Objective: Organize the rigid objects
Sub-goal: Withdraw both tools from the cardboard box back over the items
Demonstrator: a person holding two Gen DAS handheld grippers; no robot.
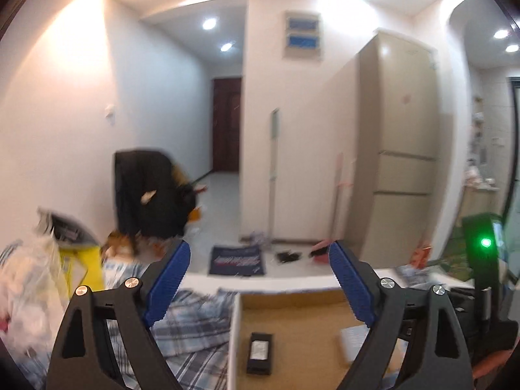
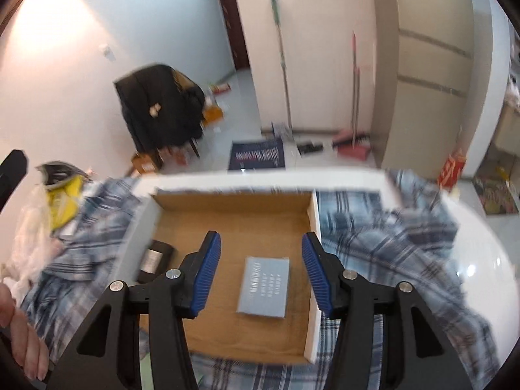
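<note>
In the right wrist view, the right gripper (image 2: 261,266) hangs over a shallow cardboard box with white outer walls and a brown inside (image 2: 314,227). Its blue ribbed fingers (image 2: 208,273) stand partly apart and hold nothing. On the box floor between the fingers, a little toward 5 o'clock, lies a flat grey-blue rectangular booklet with white print (image 2: 264,287), touching neither finger. At 9 o'clock of the booklet, against the left wall of the box, lies a black rectangular brick-shaped adapter with a pale label (image 2: 155,261). At 8 o'clock of the frame, a hand (image 2: 22,334) of the person shows at the edge.

In the left wrist view, the left gripper (image 1: 260,279) has its fingers (image 1: 169,279) wide apart with nothing between them. Below them is the same box, with the black adapter at 6 o'clock.

The box rests on a blue and white checked cloth (image 2: 390,253) that covers the white tabletop (image 2: 481,260). At 9 o'clock on the tabletop is a heap of clear plastic bags with a yellow item (image 2: 61,201).

Farther, on the floor, lies a dark blue mat with white print (image 2: 257,155). At 10 o'clock of it stands a chair draped with black clothing (image 2: 159,107). A long-handled mop (image 2: 282,61) leans on the white wall, and a tall beige refrigerator (image 2: 432,65) stands at 2 o'clock.
</note>
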